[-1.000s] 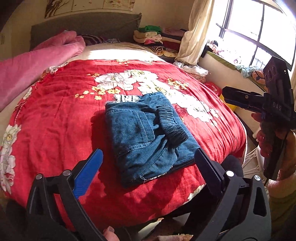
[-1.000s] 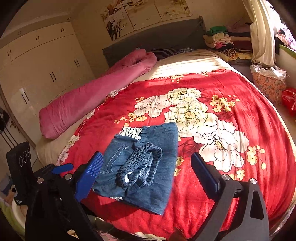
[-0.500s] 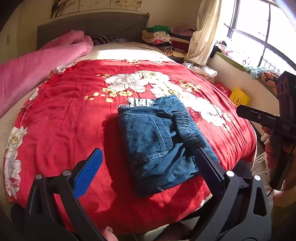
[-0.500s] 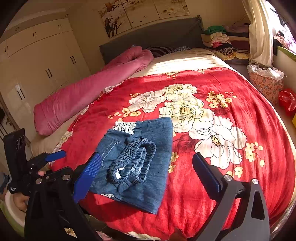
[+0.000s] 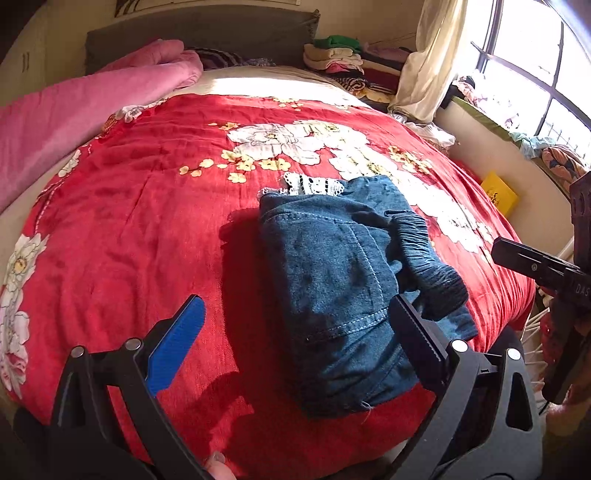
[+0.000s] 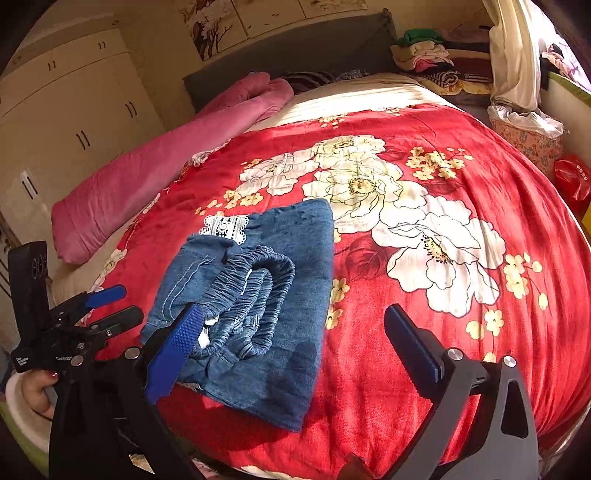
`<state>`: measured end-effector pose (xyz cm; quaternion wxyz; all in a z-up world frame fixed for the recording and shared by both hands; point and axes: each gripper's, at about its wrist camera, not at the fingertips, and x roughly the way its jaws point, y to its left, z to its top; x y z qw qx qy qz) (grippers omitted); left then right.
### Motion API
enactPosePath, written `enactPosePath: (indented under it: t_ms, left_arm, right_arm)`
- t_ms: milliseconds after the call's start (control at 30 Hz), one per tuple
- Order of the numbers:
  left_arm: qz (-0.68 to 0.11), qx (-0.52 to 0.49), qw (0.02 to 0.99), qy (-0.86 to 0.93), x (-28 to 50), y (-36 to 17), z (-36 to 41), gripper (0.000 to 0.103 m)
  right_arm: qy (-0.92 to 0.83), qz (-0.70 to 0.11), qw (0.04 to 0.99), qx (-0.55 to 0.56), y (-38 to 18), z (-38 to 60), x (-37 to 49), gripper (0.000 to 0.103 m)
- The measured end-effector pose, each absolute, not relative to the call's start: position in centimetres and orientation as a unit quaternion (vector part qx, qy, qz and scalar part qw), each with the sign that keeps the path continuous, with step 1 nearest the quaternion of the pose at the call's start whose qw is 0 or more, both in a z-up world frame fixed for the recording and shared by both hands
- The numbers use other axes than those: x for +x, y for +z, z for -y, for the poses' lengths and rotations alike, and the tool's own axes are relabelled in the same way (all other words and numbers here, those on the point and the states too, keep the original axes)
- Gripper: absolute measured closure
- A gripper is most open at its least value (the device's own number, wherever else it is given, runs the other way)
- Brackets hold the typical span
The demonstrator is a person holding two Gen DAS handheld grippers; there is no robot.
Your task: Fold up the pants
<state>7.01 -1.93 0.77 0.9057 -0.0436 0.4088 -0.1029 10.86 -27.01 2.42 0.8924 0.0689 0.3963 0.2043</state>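
Strong daylight enters through the window (image 5: pixel 532 74), blowing out its panes and a pale strip of bed near the headboard; the red blanket (image 5: pixel 147 221) glows, shadows fall hard, fisheye edges curve and darken

1. Left wrist view: low at the bed's foot edge, facing the headboard (image 5: pixel 199 26), window side on its right.
2. Right wrist view: same edge, probably further right, angled toward the wardrobe (image 6: pixel 66 110).
3. Both share the folded pants (image 5: pixel 343 280) (image 6: pixel 258 295) (close, centre) and red quilt (image 5: pixel 147 229) (image 6: pixel 461 177).
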Motion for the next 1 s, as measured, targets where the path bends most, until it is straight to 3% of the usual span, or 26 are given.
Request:
enactPosePath:
  t_ms: [400,1000]
  left_arm:
    - [-0.446,-0.071,0.886,-0.109,9.4,-2.9,2.0,0.01]
    - [-0.448,-0.075,0.882,-0.122,10.6,-3.3,2.7,0.01]
  right_arm:
    - [0.192,-0.438,0.875,0.08,-1.4,25.7,13.0,0.005]
    - [0.209,-0.458,0.854,0.131,-3.2,26.2,15.4,0.005]
